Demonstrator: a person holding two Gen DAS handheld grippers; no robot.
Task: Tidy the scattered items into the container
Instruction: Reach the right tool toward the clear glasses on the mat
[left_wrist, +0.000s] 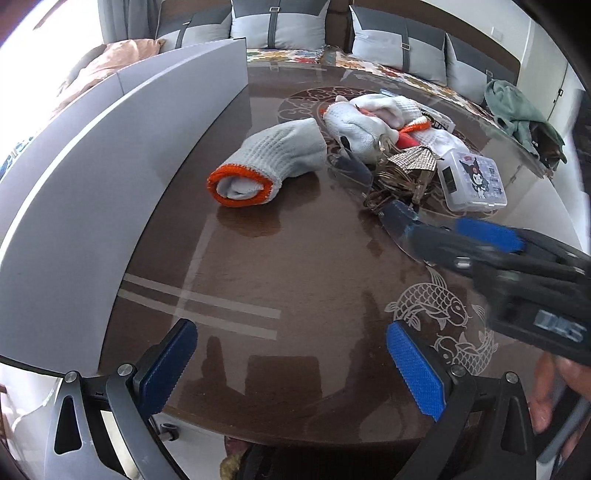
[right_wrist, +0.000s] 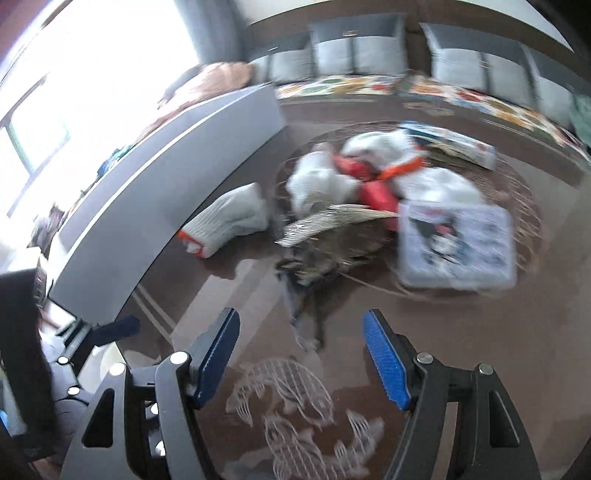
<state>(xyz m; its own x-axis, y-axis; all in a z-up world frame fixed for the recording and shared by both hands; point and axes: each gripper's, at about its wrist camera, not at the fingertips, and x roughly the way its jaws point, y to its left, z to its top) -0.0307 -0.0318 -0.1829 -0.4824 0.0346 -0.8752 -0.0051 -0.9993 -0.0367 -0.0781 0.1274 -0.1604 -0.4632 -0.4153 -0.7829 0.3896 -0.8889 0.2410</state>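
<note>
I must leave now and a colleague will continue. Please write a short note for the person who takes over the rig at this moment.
Left gripper: open, empty, above the table.
Right gripper: open, empty, aimed at the pile.
Grey container stands at the left.
Rolled glove lies apart, nearest the container; other gloves, metal jewellery and plastic case are heaped together.
Nothing is grasped yet; all these items remain.

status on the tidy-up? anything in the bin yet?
Done: nothing visibly; the grey container's inside is hidden. In hand: nothing; left gripper and right gripper are open and empty. Left: rolled glove, glove pile, keys and plastic box on the table.
</note>
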